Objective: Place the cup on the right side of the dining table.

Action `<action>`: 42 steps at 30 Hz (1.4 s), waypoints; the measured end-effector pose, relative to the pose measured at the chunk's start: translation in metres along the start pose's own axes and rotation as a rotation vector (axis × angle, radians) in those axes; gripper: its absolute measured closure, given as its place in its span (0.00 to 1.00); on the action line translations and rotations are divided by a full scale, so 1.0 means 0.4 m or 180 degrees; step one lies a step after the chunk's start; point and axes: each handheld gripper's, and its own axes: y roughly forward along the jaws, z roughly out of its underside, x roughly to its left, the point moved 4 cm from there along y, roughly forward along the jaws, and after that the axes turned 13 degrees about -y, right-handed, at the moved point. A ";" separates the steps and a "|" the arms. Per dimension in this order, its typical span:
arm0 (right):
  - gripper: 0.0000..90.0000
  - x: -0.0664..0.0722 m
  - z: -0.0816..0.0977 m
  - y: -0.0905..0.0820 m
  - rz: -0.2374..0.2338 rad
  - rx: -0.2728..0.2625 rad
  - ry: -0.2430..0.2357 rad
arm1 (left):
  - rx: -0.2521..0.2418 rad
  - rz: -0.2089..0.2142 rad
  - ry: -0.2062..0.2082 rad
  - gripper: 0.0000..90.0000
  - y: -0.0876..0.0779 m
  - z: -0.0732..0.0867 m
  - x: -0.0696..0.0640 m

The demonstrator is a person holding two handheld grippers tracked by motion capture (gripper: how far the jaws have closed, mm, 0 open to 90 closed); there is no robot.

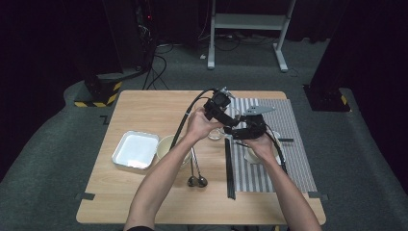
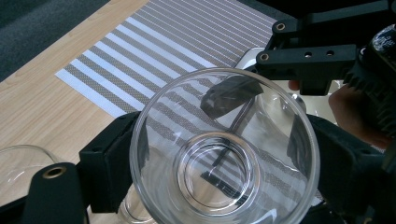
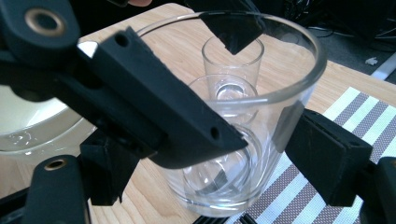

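Glass passed between my two grippers above the table's far middle.

My left gripper (image 2: 219, 154) pinched the clear glass (image 2: 224, 149) by its sides, pads pressed on the wall. My right gripper (image 3: 224, 140) stood with its jaws spread either side of that glass, one pad touching the wall, the other just apart. Below lay the striped mat (image 1: 288, 144) towards the right edge, a second glass (image 3: 232, 70) beyond.

Glass (image 2: 224, 154) base perhaps behind tongs
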 end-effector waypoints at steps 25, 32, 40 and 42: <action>0.22 -0.003 -0.007 0.000 0.0064 0.0000 0.0008 | 0.0043 -0.0034 0.0100 0.20 0.011 -0.004 -0.014; 0.21 -0.004 -0.022 0.003 0.0065 0.0033 0.0021 | 0.0024 -0.0065 0.0115 0.20 0.007 -0.005 -0.015; 0.22 0.005 -0.024 0.007 0.0127 0.0052 -0.0016 | 0.0022 -0.0055 0.0110 0.20 0.003 0.001 -0.008; 0.22 0.006 -0.025 0.007 0.0151 0.0058 -0.0015 | 0.0000 -0.0058 0.0108 0.20 0.003 0.001 -0.008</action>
